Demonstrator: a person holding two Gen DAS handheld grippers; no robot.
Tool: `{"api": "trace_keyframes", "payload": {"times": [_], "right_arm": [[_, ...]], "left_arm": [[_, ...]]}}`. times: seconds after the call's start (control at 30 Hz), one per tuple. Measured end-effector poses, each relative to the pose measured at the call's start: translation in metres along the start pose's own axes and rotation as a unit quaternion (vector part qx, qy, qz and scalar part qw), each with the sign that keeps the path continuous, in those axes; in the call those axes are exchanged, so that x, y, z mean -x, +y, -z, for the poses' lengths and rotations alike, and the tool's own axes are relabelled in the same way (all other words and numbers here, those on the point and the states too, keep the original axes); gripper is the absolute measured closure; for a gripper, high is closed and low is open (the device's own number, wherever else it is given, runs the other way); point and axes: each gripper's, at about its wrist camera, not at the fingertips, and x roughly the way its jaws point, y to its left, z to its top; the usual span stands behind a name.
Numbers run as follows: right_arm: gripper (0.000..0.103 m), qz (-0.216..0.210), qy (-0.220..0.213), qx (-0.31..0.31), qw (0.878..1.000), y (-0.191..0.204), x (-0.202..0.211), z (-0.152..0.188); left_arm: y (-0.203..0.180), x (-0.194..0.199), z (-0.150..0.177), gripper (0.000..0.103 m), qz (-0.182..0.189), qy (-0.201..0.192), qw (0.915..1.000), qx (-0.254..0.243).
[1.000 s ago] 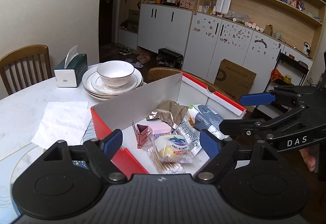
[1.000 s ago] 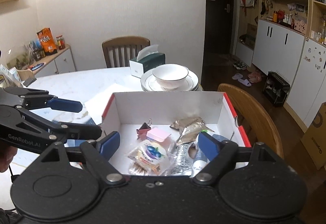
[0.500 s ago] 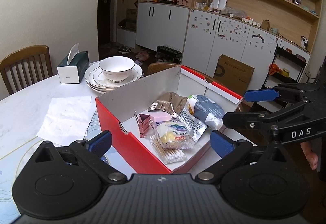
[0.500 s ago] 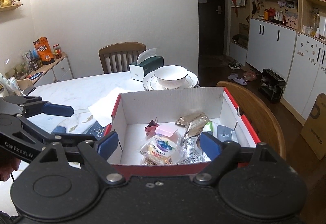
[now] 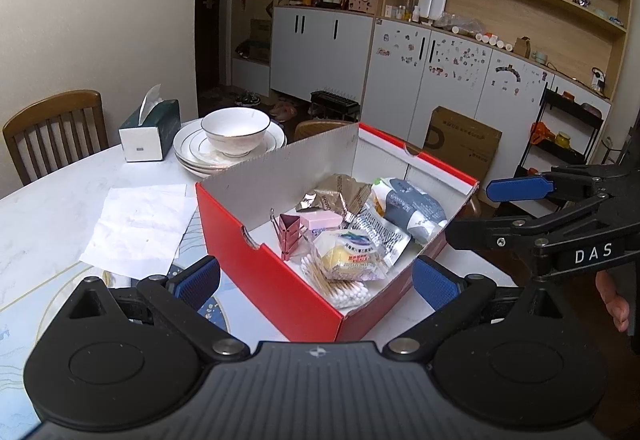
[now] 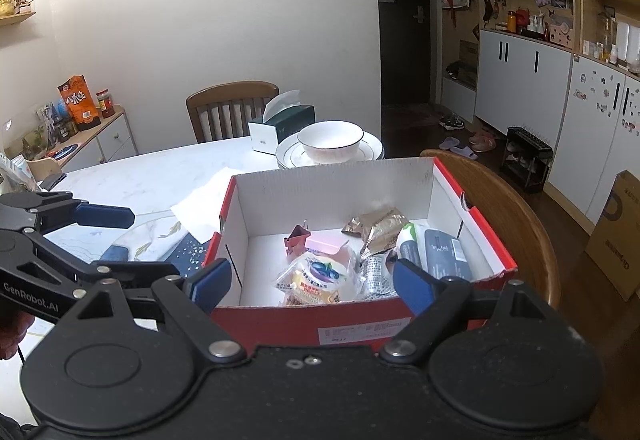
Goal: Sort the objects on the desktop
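Left gripper (image 5: 316,280) spread wide after opening further, nothing held; right gripper (image 6: 310,282) also apart, empty; red box (image 5: 280,280) on table (image 5: 48,208), packets and cotton swabs (image 5: 344,290) inside.

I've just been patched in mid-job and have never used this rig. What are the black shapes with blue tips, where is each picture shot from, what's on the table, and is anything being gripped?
There is no robot arm here: a person holds a two-finger gripper in each hand, and each carries a fisheye camera looking along its fingers. The left gripper fills the bottom of its own view, the right gripper of the other; each also appears at the edge of the other's picture. The blue tips are the finger pads. Both grippers are open and hold nothing.

On the white table stands a red box holding snack packets, cotton swabs, a pink binder clip and a pink eraser. Behind it are a bowl on stacked plates, a tissue box and a sheet of paper.
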Motion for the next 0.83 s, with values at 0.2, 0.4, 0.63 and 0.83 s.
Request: {"api": "trace_keyframes", "payload": {"times": [0.2, 0.4, 0.63, 0.83], "right_arm": [[0.015, -0.001, 0.007, -0.003, 1.0, -0.0001, -0.002, 0.0022], [0.015, -0.003, 0.011, -0.007, 1.0, -0.0025, -0.0041, 0.0024], [0.015, -0.006, 0.016, -0.009, 1.0, -0.004, -0.0063, 0.0013], [0.015, -0.011, 0.017, -0.006, 1.0, -0.0043, -0.0101, -0.0014]], "left_arm": [[0.0016, -0.0012, 0.0019, 0.0, 0.0, 0.004, 1.0, 0.004], [-0.0012, -0.0033, 0.0024, 0.0, -0.002, 0.006, 1.0, 0.001], [-0.0016, -0.0065, 0.0017, 0.0, -0.008, 0.008, 0.9999, 0.0], [0.0014, -0.0086, 0.0016, 0.0, -0.009, 0.01, 0.9999, 0.007]]}}
